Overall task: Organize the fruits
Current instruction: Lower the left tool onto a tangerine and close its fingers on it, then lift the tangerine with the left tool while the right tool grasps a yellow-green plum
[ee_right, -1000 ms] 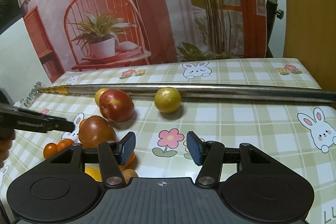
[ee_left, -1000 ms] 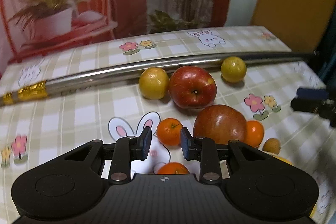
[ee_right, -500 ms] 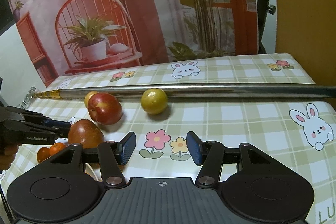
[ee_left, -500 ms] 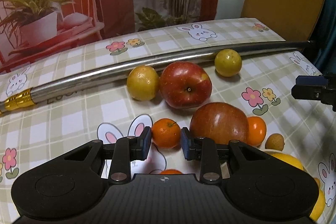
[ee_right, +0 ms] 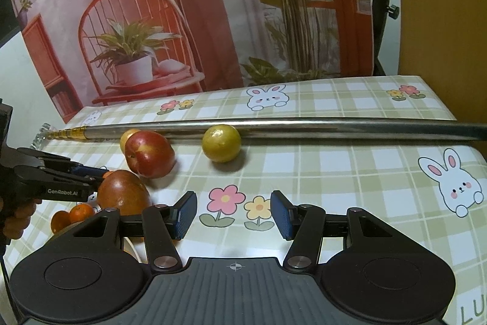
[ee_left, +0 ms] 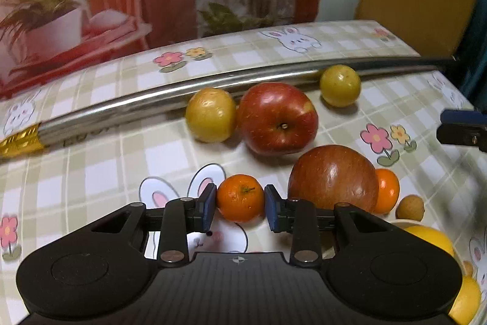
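a small mandarin (ee_left: pixel 240 197) sits on the tablecloth (ee_left: pixel 100 169) right between the pads of the left gripper (ee_left: pixel 240 204). its jaws are opening; the left pad looks just at the peel, the right pad a sliver clear, so nothing is clamped. just right of the right pad stands a big brownish-red apple (ee_left: pixel 331 177), with a second mandarin (ee_left: pixel 388 190) tucked against its far side and a small tan fruit (ee_left: pixel 410 207) beyond that. ahead of the fingers lies a red apple (ee_left: pixel 277 118), touching a yellow fruit (ee_left: pixel 210 115) on its left; another yellow fruit (ee_left: pixel 340 85) rests further ahead to the right, against a long metal rod (ee_left: pixel 170 95) that crosses the table.

the right gripper (ee_right: pixel 232 214) hangs partly open and empty over a flower print, well to the right of the fruit cluster.
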A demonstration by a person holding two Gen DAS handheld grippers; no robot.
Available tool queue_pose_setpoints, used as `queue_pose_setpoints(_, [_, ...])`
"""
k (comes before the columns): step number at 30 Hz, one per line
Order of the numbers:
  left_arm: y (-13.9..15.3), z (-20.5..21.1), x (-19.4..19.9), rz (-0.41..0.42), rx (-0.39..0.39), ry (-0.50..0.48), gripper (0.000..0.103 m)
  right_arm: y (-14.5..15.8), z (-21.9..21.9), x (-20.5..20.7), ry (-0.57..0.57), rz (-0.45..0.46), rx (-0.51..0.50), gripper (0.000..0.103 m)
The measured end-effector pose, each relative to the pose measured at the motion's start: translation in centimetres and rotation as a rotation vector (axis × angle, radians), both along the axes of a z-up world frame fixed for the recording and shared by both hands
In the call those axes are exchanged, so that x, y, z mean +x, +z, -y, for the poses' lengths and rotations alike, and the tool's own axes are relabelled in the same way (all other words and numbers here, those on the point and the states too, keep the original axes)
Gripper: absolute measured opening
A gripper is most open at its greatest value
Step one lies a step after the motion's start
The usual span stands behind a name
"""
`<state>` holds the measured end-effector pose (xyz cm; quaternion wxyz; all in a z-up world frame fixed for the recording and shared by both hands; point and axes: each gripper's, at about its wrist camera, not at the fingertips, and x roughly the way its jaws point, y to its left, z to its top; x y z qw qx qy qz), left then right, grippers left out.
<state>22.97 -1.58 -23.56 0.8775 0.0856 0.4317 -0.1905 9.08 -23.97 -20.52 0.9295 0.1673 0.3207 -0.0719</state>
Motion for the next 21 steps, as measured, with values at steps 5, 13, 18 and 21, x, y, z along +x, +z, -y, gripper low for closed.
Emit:
queue_pose_setpoints(5, [0.2,-1.3,-1.1,0.011,-0.008,0.047,0.035,0.0,0.2,-0.2,0.0,0.003,0.006,0.051])
queue_pose_setpoints(13, [1.9,-4.0,-3.0,0.058,-0.051,0.118,0.035,-0.3,0.6,0.1,-0.007,0.003,0.004,0.051])
queue_pose_setpoints(18, [3.1,-4.8,-4.9,0.105,-0.068,0.161,0.035,-0.4,0.6,0.5,0.01,0.025,-0.026,0.051])
queue_pose_setpoints(21, [3.7,-4.8,-6.3,0.149,-0.047,0.191,0.035,-0.6,0.6,1.0,0.017,0.041,-0.05,0.051])
